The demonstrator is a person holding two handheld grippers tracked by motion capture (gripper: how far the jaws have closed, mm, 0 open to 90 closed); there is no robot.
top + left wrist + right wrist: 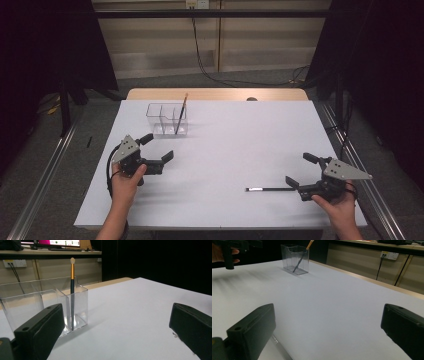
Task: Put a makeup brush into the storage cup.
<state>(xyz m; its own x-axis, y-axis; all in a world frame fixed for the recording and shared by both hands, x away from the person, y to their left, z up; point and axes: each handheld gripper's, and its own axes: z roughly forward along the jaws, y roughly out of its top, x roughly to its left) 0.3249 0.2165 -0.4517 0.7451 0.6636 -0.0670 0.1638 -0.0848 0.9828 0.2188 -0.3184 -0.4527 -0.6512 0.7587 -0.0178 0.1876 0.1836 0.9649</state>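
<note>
Our right gripper (297, 171), fingers spread and empty like the left gripper's (157, 146), sits nearest the black pen (270, 189) lying crosswise, leftward, on the tabletop (235, 145).

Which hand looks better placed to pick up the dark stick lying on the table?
The right. Its open claw sits right at the stick's near end, while the left claw, also open, is across the table beside the clear holder with a brush in it.
</note>
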